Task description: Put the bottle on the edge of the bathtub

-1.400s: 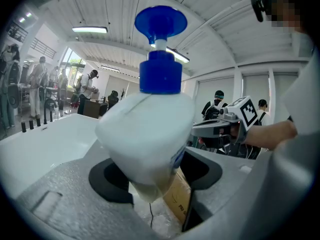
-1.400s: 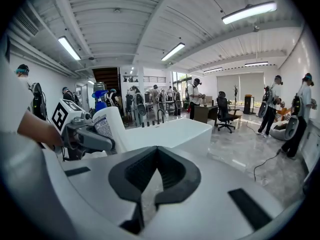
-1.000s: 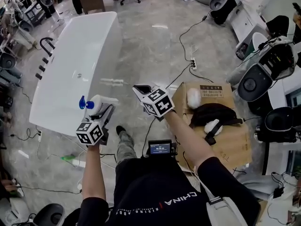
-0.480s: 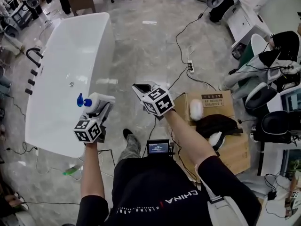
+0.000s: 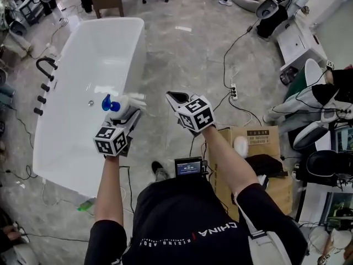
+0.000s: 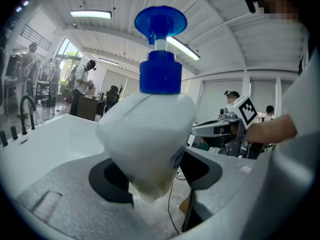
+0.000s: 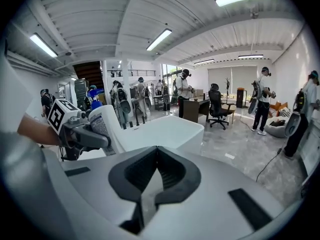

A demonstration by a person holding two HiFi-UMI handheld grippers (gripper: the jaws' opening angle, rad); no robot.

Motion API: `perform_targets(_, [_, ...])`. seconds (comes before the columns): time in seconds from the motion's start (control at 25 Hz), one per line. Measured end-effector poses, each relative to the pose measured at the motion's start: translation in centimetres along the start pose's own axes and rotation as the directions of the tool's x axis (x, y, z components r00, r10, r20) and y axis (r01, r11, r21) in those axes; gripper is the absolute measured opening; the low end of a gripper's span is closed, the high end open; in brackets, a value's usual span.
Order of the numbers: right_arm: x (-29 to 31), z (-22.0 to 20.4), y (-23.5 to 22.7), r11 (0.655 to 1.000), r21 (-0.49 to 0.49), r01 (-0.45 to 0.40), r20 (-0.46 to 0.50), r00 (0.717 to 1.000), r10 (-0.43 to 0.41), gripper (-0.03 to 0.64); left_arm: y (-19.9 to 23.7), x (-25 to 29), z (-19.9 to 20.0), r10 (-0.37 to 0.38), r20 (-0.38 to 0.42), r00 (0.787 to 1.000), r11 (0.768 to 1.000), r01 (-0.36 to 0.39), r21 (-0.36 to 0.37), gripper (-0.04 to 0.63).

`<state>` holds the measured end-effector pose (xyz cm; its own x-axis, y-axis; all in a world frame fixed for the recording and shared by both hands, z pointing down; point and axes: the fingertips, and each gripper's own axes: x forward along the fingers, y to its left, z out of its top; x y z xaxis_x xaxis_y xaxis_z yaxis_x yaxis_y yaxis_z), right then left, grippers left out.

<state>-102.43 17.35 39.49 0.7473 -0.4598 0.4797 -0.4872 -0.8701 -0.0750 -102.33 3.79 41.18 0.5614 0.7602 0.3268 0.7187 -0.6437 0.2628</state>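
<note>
- The white bathtub [image 5: 94, 59] fills the left of my head view, lengthwise away from me, with a black faucet [image 5: 44, 66] on its far long side.
- A cardboard box [image 5: 265, 139] sits on the floor to my right, well apart from the tub.
- My right gripper [image 5: 177, 98] hangs over bare floor beside the tub. Its jaws are closed together with nothing between them.
- My left gripper [image 6: 156, 181] is clamped on the bottle's body, with the jaws standing wide around it.
- The bottle [image 5: 129, 101], white with a blue pump top, is held in the air. In the head view it lines up with the tub's nearer long rim.
</note>
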Motion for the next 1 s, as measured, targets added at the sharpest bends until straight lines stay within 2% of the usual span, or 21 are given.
perform_targets(0.2, [2.6,0.5,-3.5,1.000,0.012,0.002,-0.002,1.000,-0.002,0.012,2.6,2.8,0.6,0.026,0.003,1.000,0.999,-0.026,-0.026,0.291])
perform_targets(0.36, [6.4,1.4,-7.9,0.999,0.019,-0.032,-0.005,0.999,0.032,0.012,5.0,7.6,1.6,0.046,-0.020,0.999,0.998,-0.046,-0.035,0.291])
perform_targets(0.56, [11.3,6.0,-15.2,0.998,0.013,-0.066,0.034,0.997,0.066,0.014,9.3,14.1,6.6,0.085,-0.013,0.996,0.995,-0.086,-0.043,0.291])
perform_targets(0.8, [13.5,10.2,-26.0,0.996,-0.021,-0.092,0.062,0.994,0.093,0.012,11.4,23.4,13.0,0.117,0.031,0.993,0.991,-0.114,-0.073,0.291])
perform_targets(1.0, [15.6,12.3,-33.3,0.993,0.030,-0.110,0.099,0.989,0.107,0.014,12.5,29.6,15.8,0.120,0.030,0.992,0.990,-0.117,-0.083,0.291])
